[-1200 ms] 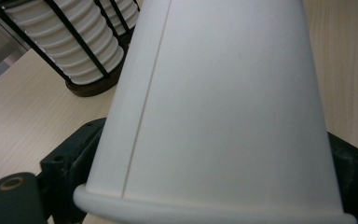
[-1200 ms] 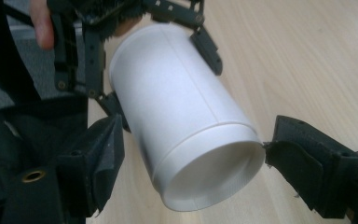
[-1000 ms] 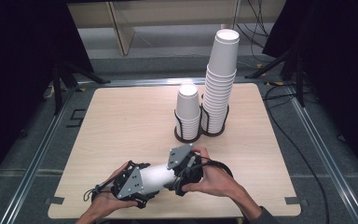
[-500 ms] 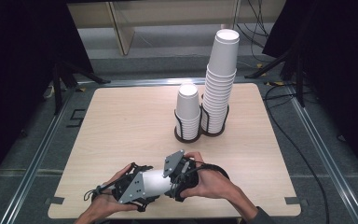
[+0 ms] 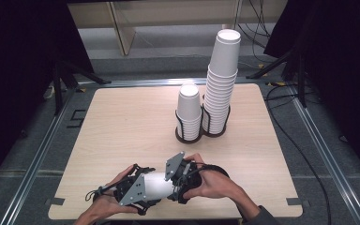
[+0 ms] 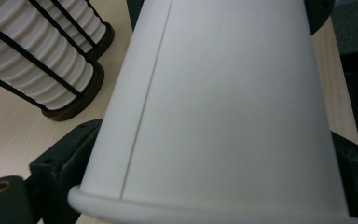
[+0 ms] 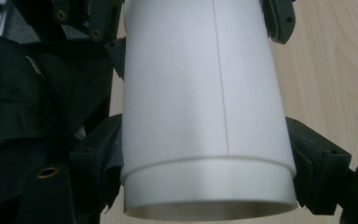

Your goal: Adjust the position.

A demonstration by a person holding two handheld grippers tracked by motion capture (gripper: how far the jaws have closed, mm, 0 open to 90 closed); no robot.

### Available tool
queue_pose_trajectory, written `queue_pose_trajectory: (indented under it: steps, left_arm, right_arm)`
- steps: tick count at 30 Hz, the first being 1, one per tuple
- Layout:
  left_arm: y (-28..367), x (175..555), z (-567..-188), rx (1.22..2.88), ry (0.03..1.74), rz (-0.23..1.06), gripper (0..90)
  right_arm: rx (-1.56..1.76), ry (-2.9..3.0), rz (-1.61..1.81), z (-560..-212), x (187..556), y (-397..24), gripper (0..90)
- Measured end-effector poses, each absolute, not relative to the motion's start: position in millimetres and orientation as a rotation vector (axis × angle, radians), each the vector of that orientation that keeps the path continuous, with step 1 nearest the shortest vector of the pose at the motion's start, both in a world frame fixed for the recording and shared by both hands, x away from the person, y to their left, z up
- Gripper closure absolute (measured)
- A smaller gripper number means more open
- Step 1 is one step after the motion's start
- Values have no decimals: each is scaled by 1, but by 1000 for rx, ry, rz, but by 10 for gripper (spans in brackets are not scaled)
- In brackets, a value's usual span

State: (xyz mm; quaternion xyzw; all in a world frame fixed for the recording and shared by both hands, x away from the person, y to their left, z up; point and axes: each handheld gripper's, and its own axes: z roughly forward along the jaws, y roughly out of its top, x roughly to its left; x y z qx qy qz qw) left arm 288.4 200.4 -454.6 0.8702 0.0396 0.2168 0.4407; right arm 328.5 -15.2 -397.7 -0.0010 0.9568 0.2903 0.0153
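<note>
Grippers share a white paper cup (image 5: 157,185) low over the surface's (image 5: 122,126) near edge, right gripper (image 5: 177,180) pinching its base end while left gripper (image 5: 143,190), jaws just widening, brackets the rim, seemingly a hand-over.

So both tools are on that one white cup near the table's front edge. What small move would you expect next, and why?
Probably a gentle pull apart along the paper cup. It lies sideways between the left hand-held gripper and the right hand-held gripper. The right gripper view shows a step near its end, which looks like two nested cups. The left jaws have just been opening, with the cup between them, so the left may regrip first.
</note>
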Motion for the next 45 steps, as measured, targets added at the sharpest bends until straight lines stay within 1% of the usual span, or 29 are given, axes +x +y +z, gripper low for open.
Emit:
queue_pose_trajectory:
  steps: [1,2,3,7,10,15,27,30,32,34,40,45]
  left_arm:
    - [200,288,-455,2161,98,538,59]
    - [203,290,-454,2114,109,518,58]
    - [203,290,-454,2114,109,518,57]
    - [207,290,-450,2011,126,474,52]
    - [208,289,-448,1962,121,459,51]
    - [208,288,-447,1926,120,440,49]
    - [210,290,-443,1961,113,413,92]
    - [210,291,-443,1975,132,409,95]
    - [210,291,-442,1991,146,414,95]
    - [210,291,-441,2020,154,430,97]
    - [204,290,-439,2123,194,452,96]
    - [201,290,-438,2182,220,451,96]
  right_arm:
    - [-3,2977,903,-398,328,-15,235]
    - [-1,2980,949,-395,331,-20,237]
    - [-1,2980,949,-395,331,-20,237]
    - [32,2989,1076,-389,335,-29,238]
    - [28,2989,1142,-387,339,-35,238]
    - [35,3023,1205,-389,342,-39,238]
    - [55,3042,1222,-392,344,-40,234]
    - [65,3031,1216,-392,345,-41,215]
    - [90,3006,1173,-391,345,-42,175]
    - [99,2982,1135,-388,344,-43,161]
    - [58,2878,1002,-374,332,-40,173]
    - [-26,2849,898,-374,322,-28,176]
